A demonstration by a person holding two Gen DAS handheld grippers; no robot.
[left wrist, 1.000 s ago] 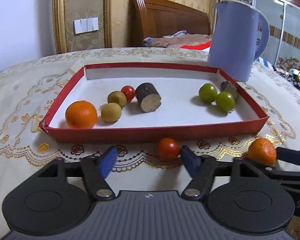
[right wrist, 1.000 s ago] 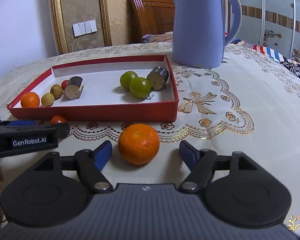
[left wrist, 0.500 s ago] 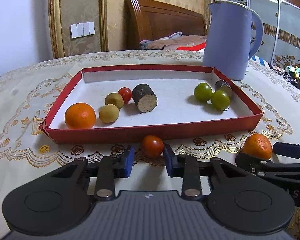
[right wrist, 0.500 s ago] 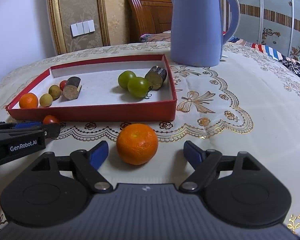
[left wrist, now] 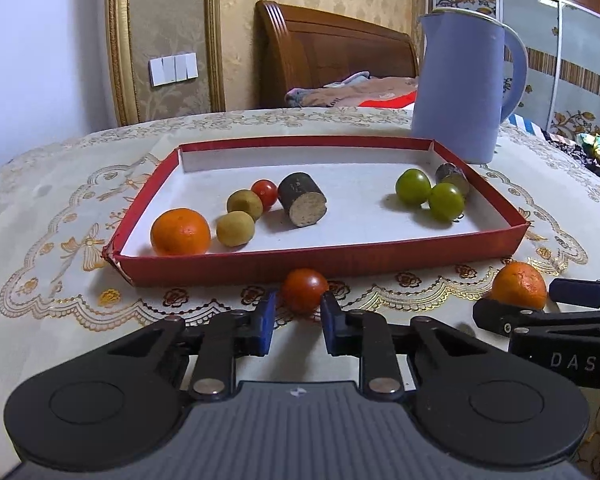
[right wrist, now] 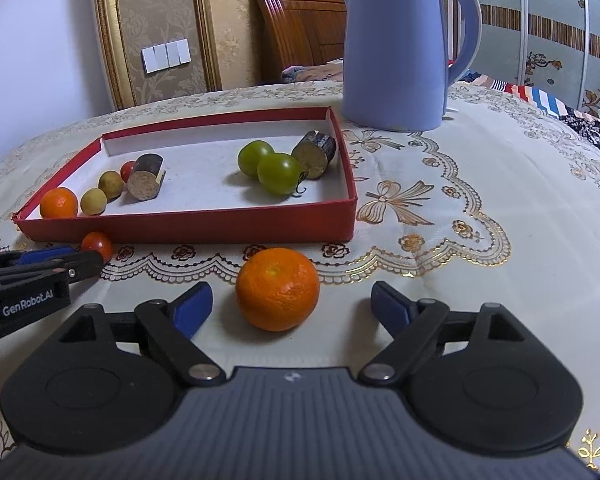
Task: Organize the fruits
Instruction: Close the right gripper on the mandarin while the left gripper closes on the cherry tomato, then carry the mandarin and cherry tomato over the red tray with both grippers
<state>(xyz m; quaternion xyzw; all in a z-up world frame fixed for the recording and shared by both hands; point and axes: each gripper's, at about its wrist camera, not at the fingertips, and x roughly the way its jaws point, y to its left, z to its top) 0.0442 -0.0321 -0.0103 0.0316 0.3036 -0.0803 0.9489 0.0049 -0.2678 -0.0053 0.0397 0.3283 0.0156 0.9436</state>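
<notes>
A small red tomato [left wrist: 304,290] lies on the tablecloth just before the red tray [left wrist: 340,264]. My left gripper [left wrist: 298,308] has its jaws closing on the tomato, blue pads against its sides. To the right a loose orange [right wrist: 278,288] sits on the cloth between the wide blue pads of my right gripper [right wrist: 292,294]; its jaws are opening and touch nothing. Inside the tray lie another orange [left wrist: 180,231], two yellowish fruits [left wrist: 235,229], a red tomato [left wrist: 265,193], two green tomatoes [left wrist: 413,186] and two dark cut stubs [left wrist: 302,205].
A tall blue kettle [right wrist: 396,48] stands behind the tray's right far corner. The round table carries a cream cloth with gold embroidery [right wrist: 460,220]. A wooden headboard and a wall with light switches lie beyond the table's far edge.
The left jaws have come together around the red tomato, from wide apart to touching it. The right jaws have spread wider around the orange, which has stayed where it was.
</notes>
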